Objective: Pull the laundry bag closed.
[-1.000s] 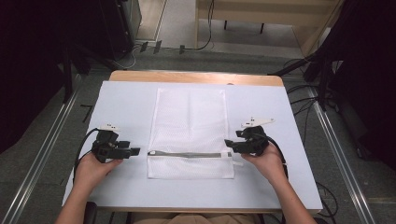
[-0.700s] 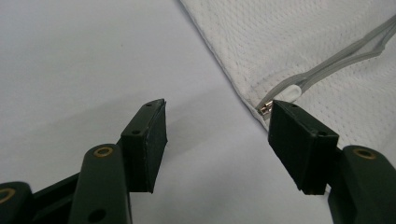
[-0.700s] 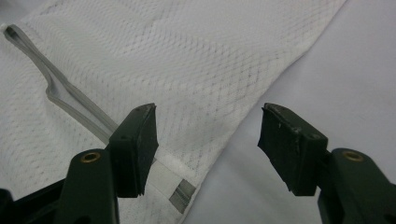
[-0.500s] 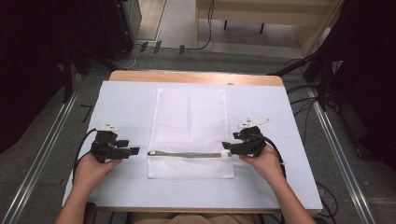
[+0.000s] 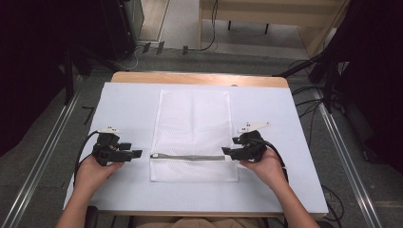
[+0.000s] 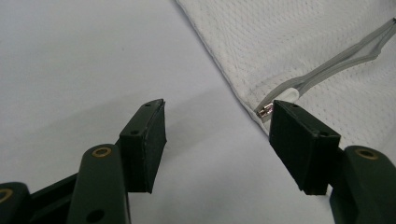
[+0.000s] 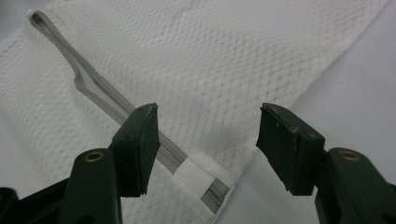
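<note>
Where left tongs (image 6: 217, 140) gape: zipper pull (image 6: 265, 111).

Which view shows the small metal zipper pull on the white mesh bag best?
Left gripper view: the small metal zipper pull sits sharp at the corner of the white mesh bag. Right gripper view gives the grey zipper and its far end; high view shows it as a thin line.

Mesh bags (image 5: 194, 135): one
Grey zippers (image 5: 187, 157): one
Zipper pulls (image 6: 265, 111): one, probably
Grippers: two, left gripper (image 5: 135, 153), right gripper (image 5: 225, 152)
Tables (image 5: 294, 123): one
</note>
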`<state>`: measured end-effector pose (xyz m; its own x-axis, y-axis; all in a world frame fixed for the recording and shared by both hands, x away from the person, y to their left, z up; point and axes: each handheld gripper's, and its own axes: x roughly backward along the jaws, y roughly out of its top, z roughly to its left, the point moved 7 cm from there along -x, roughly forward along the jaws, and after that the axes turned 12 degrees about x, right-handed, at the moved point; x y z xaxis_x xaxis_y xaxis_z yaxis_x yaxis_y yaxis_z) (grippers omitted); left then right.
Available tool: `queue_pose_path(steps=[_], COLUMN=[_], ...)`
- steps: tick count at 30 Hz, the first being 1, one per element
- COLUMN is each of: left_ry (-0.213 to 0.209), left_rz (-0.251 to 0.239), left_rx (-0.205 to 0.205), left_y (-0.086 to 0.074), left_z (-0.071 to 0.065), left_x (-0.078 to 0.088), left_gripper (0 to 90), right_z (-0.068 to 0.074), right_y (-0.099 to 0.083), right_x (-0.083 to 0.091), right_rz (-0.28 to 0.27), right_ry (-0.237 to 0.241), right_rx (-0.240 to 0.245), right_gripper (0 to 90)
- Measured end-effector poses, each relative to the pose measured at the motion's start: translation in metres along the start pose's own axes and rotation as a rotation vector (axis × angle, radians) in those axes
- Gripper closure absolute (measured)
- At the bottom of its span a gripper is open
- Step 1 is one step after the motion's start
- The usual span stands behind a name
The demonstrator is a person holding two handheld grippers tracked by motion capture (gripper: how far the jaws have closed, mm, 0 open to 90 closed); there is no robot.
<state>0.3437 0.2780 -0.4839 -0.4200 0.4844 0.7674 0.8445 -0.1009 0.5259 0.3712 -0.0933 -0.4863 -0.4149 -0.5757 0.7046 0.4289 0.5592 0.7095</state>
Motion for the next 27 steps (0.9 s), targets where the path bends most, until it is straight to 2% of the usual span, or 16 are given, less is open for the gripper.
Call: queue_pose_path(steps=[2,5,9,12,17,22,27], left_ry=[-0.005,0.013,0.007,0.004,0.003,0.006,0.001], left_rz=[0.004,0.001,0.000,-0.002,-0.006,-0.006,-0.006], left_rx=[0.003,0.019,0.024,0.022,0.022,0.014,0.014], left_y=[0.000,0.000,0.000,0.001,0.001,0.001,0.001], left_z=[0.000,0.001,0.001,0.002,0.002,0.002,0.002], left_x=[0.001,0.001,0.002,0.003,0.003,0.003,0.004], left_gripper=[37.6,37.6,37.7,37.7,37.8,37.7,37.7], right_z=[0.002,0.008,0.016,0.021,0.030,0.038,0.047], right_y=[0.001,0.004,0.007,0.009,0.014,0.019,0.023], right_x=[0.000,-0.001,-0.003,-0.004,-0.006,-0.008,-0.010], right_rz=[-0.002,-0.003,-0.002,-0.005,-0.012,-0.017,-0.017], right_ry=[0.003,0.015,0.025,0.031,0.051,0.073,0.090], right_rx=[0.000,0.006,0.023,0.029,0.046,0.030,0.038], right_gripper=[40.3,42.1,42.9,43.4,49.8,52.0,53.4])
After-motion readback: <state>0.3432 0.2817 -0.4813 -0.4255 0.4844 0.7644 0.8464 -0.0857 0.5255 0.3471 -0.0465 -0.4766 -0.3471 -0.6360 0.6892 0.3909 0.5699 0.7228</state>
